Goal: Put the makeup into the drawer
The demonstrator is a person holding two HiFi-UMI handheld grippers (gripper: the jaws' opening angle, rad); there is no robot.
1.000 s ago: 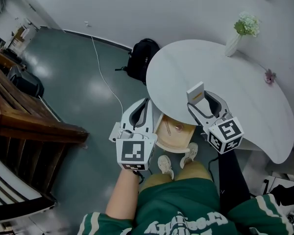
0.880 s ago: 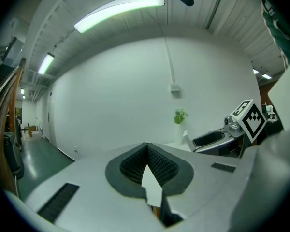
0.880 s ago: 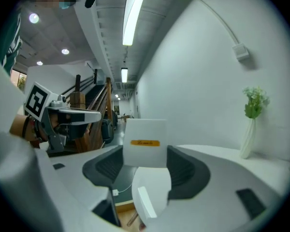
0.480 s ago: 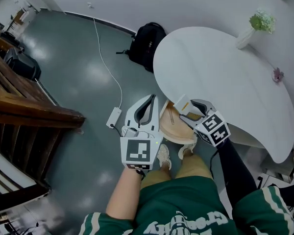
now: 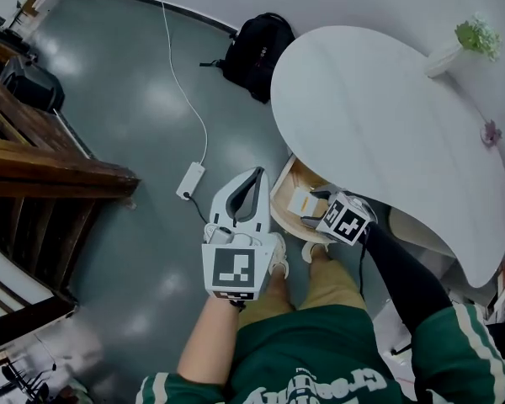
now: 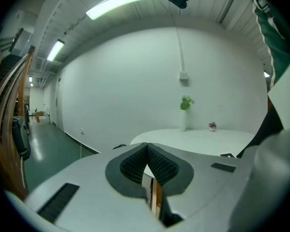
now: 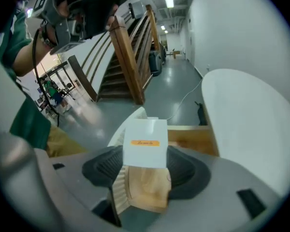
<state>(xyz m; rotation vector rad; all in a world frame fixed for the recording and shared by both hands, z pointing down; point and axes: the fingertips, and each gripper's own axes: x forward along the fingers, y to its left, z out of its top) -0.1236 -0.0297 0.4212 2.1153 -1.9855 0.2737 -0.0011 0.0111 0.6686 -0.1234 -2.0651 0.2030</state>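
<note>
Makeup box (image 7: 146, 143), one, clamped in right hand-held gripper (image 7: 144, 166) above one drawer (image 7: 192, 140).

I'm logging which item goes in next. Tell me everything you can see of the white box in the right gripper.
The box is small, flat-sided and white, cardboard by its look, with a narrow orange label whose print is too small to read. The right gripper is shut on it, and its top sticks out past the dark ribbed jaws. It hangs over the open wooden drawer under the white table. Whether it touches the drawer is unclear.
</note>
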